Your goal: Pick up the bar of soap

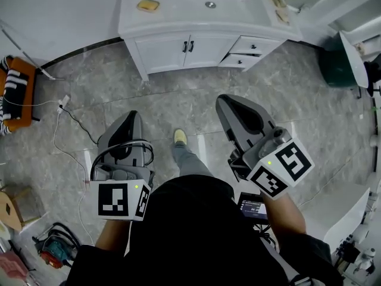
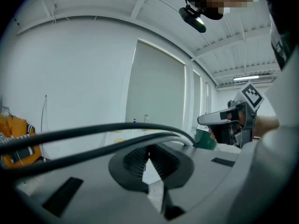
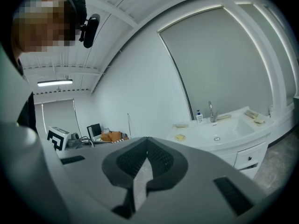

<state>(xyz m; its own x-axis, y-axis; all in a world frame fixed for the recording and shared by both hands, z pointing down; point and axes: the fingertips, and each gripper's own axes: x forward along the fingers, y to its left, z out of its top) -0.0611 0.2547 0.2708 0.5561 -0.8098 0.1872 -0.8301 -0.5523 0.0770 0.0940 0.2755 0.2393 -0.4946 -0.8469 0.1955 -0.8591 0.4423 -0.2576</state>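
The yellow bar of soap [image 1: 148, 5] lies on the left part of the white vanity top [image 1: 178, 16], far ahead of both grippers. In the right gripper view the soap [image 3: 180, 137] sits left of the basin. My left gripper [image 1: 132, 115] is held over the grey floor, jaws shut and empty; in its own view the left gripper [image 2: 148, 147] has its pads meeting at the tip. My right gripper [image 1: 225, 100] is level with it on the right, also shut on nothing, and the right gripper [image 3: 147, 140] points toward the vanity.
The vanity cabinet [image 1: 196, 47] has doors and drawers. A faucet [image 3: 211, 111] and pump bottle [image 3: 199, 116] stand at the basin's back. An orange object [image 1: 18, 91] and a white cable [image 1: 65, 130] lie at left, and a green bin [image 1: 336, 67] stands at right. The person's foot [image 1: 180, 137] is between the grippers.
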